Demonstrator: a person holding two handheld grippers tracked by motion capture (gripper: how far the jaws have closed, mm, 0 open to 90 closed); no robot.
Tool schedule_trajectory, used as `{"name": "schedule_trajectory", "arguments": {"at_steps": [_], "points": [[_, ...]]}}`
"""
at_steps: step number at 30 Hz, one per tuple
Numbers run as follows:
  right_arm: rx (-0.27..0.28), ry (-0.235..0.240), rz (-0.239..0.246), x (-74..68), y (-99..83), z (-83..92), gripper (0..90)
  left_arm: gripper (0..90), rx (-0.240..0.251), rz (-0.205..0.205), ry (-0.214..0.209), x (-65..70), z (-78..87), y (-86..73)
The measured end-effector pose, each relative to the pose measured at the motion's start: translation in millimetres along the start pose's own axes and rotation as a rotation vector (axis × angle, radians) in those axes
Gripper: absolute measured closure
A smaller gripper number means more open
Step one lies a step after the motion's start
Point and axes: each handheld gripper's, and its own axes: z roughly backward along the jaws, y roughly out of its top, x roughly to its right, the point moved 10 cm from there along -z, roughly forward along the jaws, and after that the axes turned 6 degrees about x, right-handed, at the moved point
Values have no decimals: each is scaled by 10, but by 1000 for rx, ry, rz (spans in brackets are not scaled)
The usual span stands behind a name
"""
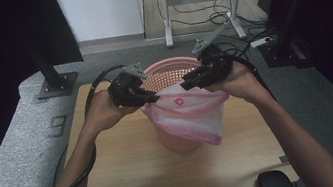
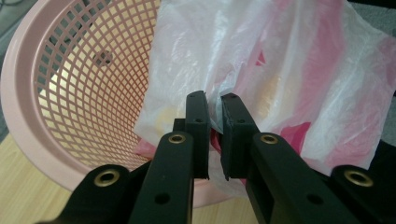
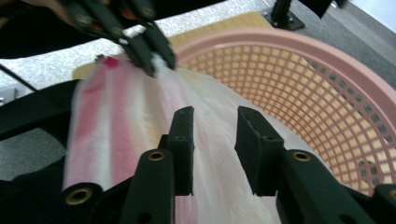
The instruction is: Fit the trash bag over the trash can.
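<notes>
Pink mesh basket (image 1: 167, 71) stands on the wooden table (image 1: 130, 165), and a thin pink-and-white plastic bag (image 1: 193, 114) drapes over its near rim, hanging down the front. The left gripper (image 2: 214, 109) pinches a fold of the bag's edge, jaws nearly together (film shows in the narrow gap). The right gripper (image 3: 215, 122) has its jaws parted above the bag at the opposite side, the plastic lying beneath them, not clamped.

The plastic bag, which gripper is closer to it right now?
Left. The left gripper is pinching the plastic bag's edge, while the right gripper has its jaws apart just above the bag.
</notes>
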Motion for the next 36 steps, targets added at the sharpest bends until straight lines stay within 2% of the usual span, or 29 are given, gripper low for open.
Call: {"name": "schedule_trajectory", "arguments": {"at_steps": [4,9,10,12,13,14,15,16,17,19,21,25,29,33,36], "points": [[-10,64,46,-232,102,-25,612,827,0,27,2,-24,3,17],[-55,137,93,-498,97,-282,535,827,2,45,19,-65,-18,25],[-68,136,102,-517,74,-359,517,827,6,46,22,-74,-20,26],[-87,88,114,-488,31,-517,525,827,21,56,29,-94,-27,31],[-88,69,114,-465,17,-584,616,827,23,58,38,-111,-30,27],[-88,57,120,-446,5,-633,746,828,21,60,52,-132,-32,17],[-85,41,129,-423,-1,-668,824,837,12,53,72,-169,-26,0],[-87,33,132,-407,-10,-686,879,846,7,49,95,-210,-18,-17],[-90,25,140,-388,-23,-684,888,856,11,52,117,-254,-4,-33],[-106,5,149,-331,-76,-630,889,868,30,70,157,-349,45,-76],[-117,-19,138,-242,-164,-507,889,872,36,94,189,-441,116,-154],[-106,-104,71,59,-383,-164,888,874,45,145,220,-587,249,-315],[-95,-163,3,301,-574,124,887,874,32,167,233,-657,303,-412],[-81,-162,-34,372,-637,226,868,872,23,171,221,-651,275,-396],[-70,-141,-23,327,-593,197,776,866,16,160,216,-623,243,-344]]}}
